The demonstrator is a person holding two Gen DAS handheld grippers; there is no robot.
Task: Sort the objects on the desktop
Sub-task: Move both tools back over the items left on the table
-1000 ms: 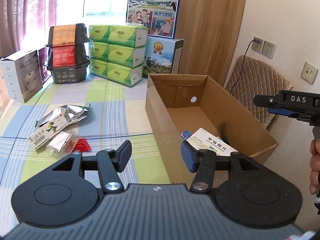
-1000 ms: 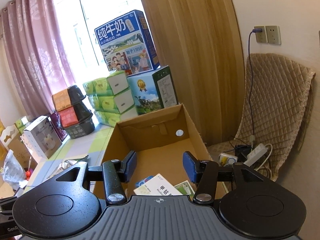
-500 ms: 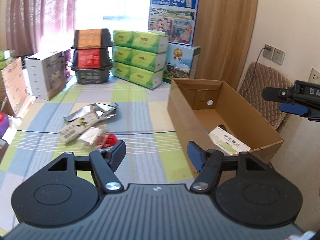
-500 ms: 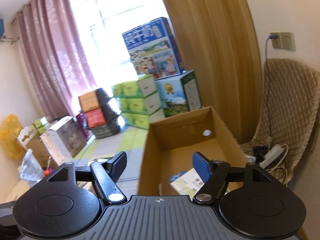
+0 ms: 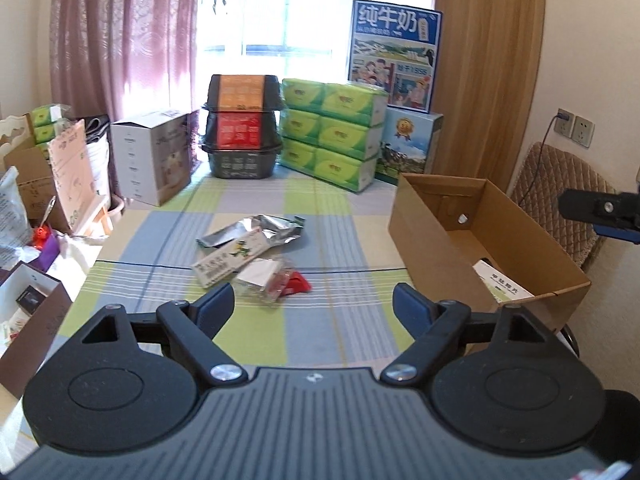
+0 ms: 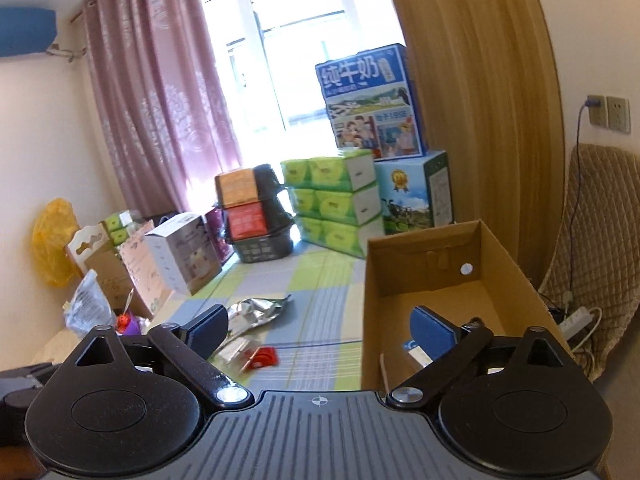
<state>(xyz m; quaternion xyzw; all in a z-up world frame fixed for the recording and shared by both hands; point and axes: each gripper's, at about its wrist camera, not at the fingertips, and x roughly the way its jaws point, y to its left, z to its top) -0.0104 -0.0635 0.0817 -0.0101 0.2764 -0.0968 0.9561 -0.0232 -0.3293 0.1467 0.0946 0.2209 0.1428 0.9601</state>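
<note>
A small heap lies mid-table: a silver foil pouch (image 5: 256,230), a long white medicine box (image 5: 230,258), a clear packet (image 5: 262,278) and a red sachet (image 5: 298,283). My left gripper (image 5: 314,306) hangs open and empty just short of the heap. To the right stands an open cardboard box (image 5: 424,236) holding a white medicine box (image 5: 502,282). In the right wrist view the cardboard box (image 6: 394,304) is ahead on the right, the foil pouch (image 6: 258,310) and red sachet (image 6: 264,358) to its left. My right gripper (image 6: 320,330) is open and empty, back from the box.
Green tissue packs (image 5: 334,134), stacked black baskets (image 5: 242,134), milk cartons (image 5: 396,54) and a white appliance box (image 5: 154,154) line the table's far end. Cartons and bags (image 5: 36,184) crowd the left side. A padded chair (image 5: 560,184) stands right of the box.
Both grippers have drawn back from the cardboard box and opened wider. The left one has swung left, so the heap now lies ahead of it.
</note>
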